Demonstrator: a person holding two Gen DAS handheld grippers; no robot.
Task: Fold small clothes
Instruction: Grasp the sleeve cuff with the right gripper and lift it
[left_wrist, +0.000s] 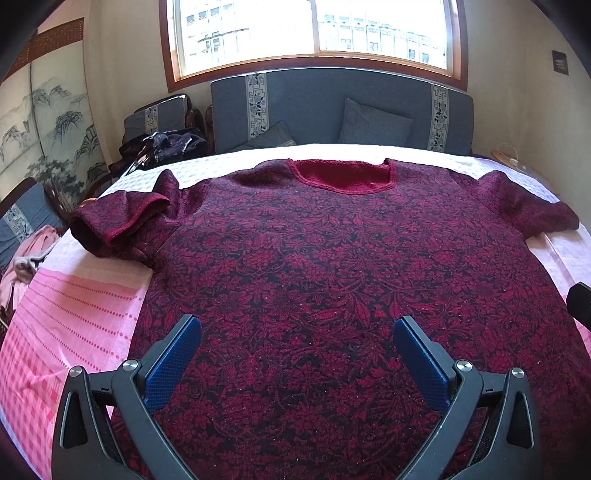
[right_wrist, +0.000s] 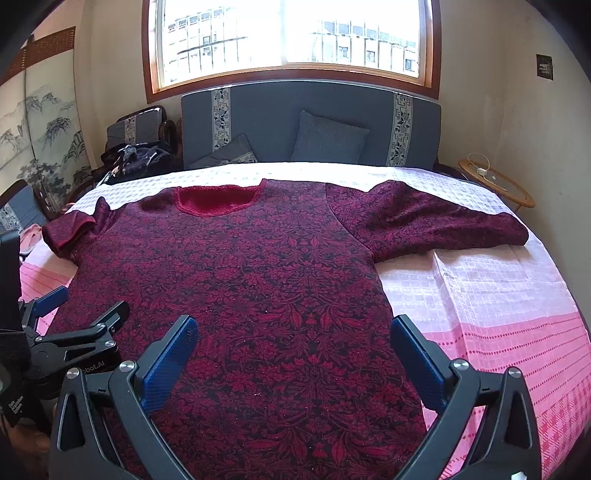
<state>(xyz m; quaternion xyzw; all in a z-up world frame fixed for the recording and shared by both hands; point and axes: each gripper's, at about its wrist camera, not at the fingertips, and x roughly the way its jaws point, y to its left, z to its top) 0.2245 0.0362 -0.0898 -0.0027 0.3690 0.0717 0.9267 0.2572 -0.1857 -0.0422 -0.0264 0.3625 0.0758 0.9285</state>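
A dark red top (left_wrist: 332, 280) with a flower pattern lies flat on a table covered by a pink and white cloth (right_wrist: 498, 295). Its neck hole (left_wrist: 341, 177) points to the far edge of the table, and its bottom hem is at the near edge, under both claws. One sleeve (left_wrist: 122, 221) lies bunched and half turned up near the left edge. The other sleeve (right_wrist: 436, 225) stretches out flat toward the right edge.

The left gripper (left_wrist: 297, 332) hangs over the lower part of the top with its blue pads spread wide. It holds nothing. The right gripper (right_wrist: 293, 332) hangs over the lower right side of the top, also spread wide and holding nothing.

No fold shows yet, so the first fold is likely next. To do it well, each claw should probably go to one spot on the edge of the cloth and pinch only the top, not the pink cloth under it. The bunched sleeve would do better smoothed flat first. The cloth looks thick and soft, so a slow, even lift by both claws should keep the fold straight.
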